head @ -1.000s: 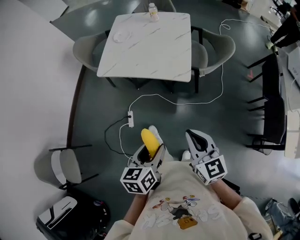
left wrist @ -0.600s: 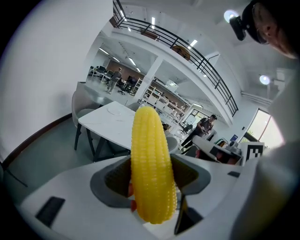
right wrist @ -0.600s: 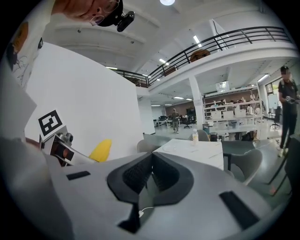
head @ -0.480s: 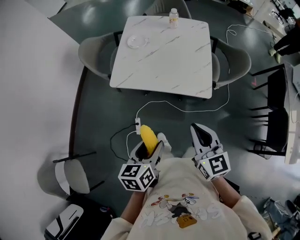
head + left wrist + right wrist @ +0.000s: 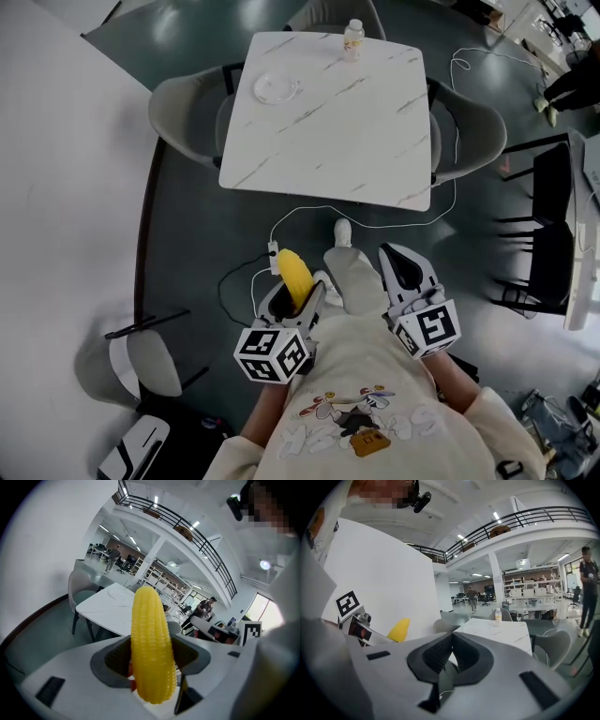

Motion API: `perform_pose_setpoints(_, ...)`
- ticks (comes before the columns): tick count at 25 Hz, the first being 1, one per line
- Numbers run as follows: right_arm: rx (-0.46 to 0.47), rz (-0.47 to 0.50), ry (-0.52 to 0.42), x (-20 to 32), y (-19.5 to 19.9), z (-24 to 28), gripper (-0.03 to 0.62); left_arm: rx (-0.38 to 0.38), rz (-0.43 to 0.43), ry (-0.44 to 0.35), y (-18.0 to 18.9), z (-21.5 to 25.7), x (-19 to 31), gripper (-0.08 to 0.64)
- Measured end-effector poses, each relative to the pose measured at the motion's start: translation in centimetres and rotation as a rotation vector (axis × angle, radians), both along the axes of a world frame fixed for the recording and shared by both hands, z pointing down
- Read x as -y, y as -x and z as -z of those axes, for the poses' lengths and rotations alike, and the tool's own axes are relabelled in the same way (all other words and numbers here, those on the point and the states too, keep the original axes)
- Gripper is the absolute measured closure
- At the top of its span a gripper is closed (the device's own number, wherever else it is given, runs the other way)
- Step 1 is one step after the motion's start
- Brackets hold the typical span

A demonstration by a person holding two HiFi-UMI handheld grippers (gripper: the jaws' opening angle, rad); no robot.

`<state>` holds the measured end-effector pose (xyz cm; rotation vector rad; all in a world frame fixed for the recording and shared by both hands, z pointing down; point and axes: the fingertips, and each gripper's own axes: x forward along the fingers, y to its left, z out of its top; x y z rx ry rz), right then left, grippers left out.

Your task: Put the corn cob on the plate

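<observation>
A yellow corn cob (image 5: 296,277) (image 5: 151,648) stands upright between the jaws of my left gripper (image 5: 295,298), which is shut on it. In the right gripper view the cob's tip (image 5: 399,630) shows at the left. My right gripper (image 5: 405,274) (image 5: 451,657) is shut with nothing in it. Both are held close to the person's chest, above the floor. The clear plate (image 5: 276,87) (image 5: 117,593) lies near the far left corner of the white marble table (image 5: 328,122) (image 5: 501,630), well ahead of both grippers.
A small bottle (image 5: 352,37) (image 5: 498,616) stands at the table's far edge. Grey chairs (image 5: 183,103) flank the table, another (image 5: 469,122) on the right. A white cable with a power strip (image 5: 273,258) runs over the floor. A black chair (image 5: 544,234) stands at right.
The person has stepped toward the table: a foot now shows ahead of the grippers and the table sits slightly nearer. Both grippers keep their hold and pose.
</observation>
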<state>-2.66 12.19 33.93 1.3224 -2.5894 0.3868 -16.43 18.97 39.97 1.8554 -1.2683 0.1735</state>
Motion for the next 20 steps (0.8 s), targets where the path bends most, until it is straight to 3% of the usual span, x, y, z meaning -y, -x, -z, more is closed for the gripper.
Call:
perform_pose_setpoints(3,0.025,0.01,0.022,2.4,0.3,-0.7,0.588,-0.018,0.01,0.018,0.1,-0.6,2.0,0.295)
perform_pose_setpoints(13,-0.002,0.094,-0.047,16.2,1.2,-2.1,0.588,0.013,0.039,0.062,0.5,-2.0,15.0,0.295)
perform_pose_setpoints(20,0.014,0.096,0.015,25.8,0.4,-4.7,0.588,0.027,0.034,0.127,0.2,-3.5,24.0,0.295)
